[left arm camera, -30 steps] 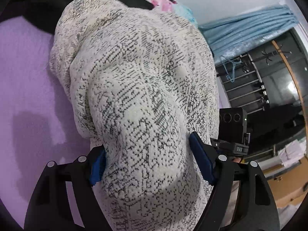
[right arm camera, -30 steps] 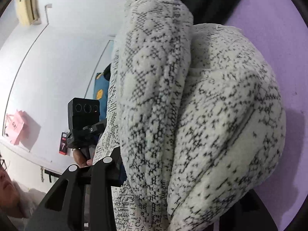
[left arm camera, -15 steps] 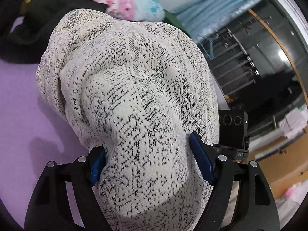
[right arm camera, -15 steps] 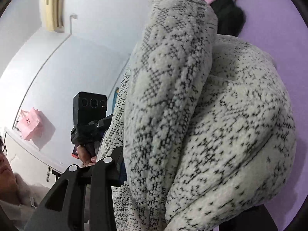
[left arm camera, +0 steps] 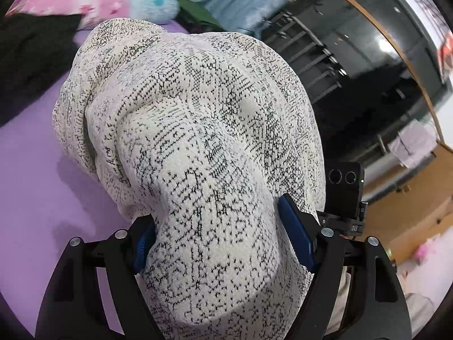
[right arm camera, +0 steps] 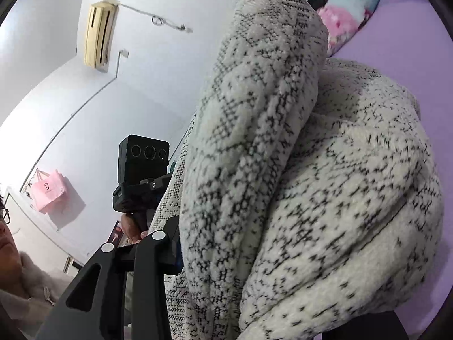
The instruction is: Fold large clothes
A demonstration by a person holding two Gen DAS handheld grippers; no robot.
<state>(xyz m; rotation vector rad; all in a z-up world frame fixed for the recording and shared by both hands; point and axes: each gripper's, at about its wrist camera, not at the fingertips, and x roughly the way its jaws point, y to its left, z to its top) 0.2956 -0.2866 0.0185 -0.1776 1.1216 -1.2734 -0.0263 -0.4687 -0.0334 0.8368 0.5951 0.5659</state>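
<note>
Sweater (left arm camera: 203, 130) was bunched thick, cream knit with black flecks, held up off the purple bed (left arm camera: 36, 192) between both tools. Left gripper (left arm camera: 218, 240) pinched a fat roll of it, blue pads (left arm camera: 297, 235) pressed into the knit on both sides, jaws set wide around the bulk. From that camera the bundle's long axis ran away from the jaws, up and toward the far end of the bed, where a pink pillow (left arm camera: 70, 2) and a black garment (left arm camera: 31, 48) lay. Right gripper (right arm camera: 254, 269): only its left finger (right arm camera: 153, 269) showed, the other buried under fabric; knit packed tight against it, so clamped on the sweater. There the sweater (right arm camera: 325, 184) stood as a tall fold rising steeply, with a rounder lump beside it on the right. Left tool's camera block (right arm camera: 144, 155) and a hand (right arm camera: 131, 226) gripping its handle sat just left of the fold. AC unit (right arm camera: 99, 36) on the wall behind
</note>
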